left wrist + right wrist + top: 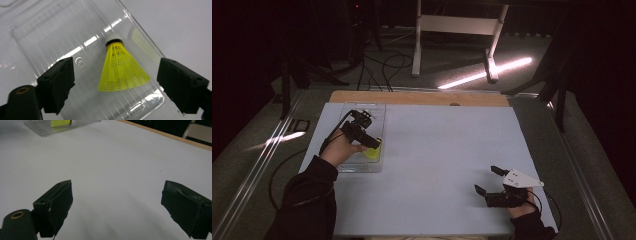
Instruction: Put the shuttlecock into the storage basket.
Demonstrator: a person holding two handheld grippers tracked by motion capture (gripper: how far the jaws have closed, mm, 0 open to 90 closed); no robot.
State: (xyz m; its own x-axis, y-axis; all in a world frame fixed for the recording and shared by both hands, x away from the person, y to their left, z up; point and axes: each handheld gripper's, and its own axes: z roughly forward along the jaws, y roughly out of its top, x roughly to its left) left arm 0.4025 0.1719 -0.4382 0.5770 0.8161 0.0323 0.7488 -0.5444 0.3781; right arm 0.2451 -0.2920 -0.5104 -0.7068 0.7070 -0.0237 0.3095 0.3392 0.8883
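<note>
In the high view the right gripper [486,181] rests near the front right corner of the white table [437,165], its jaws standing wide apart with nothing between them. The person's right hand behind it is cut off by the bottom edge. In the right gripper view bare table lies ahead of those jaws, and the tray at the top left is cut off by the frame.

Farther back on the left, the left gripper [373,143] hangs over the near end of a clear plastic tray [379,111]. Its body and the hand cover much of the yellow shuttlecock [373,152] there, so only a yellow patch shows. The left gripper view makes it plain: the shuttlecock [121,67] lies on its side on the tray floor [50,32], white cork pointing away, between the parted jaws and touching neither.

Beyond the table, the dark floor holds cables [384,65] and a white frame's legs [452,30]; the sides are too dark to make out.
</note>
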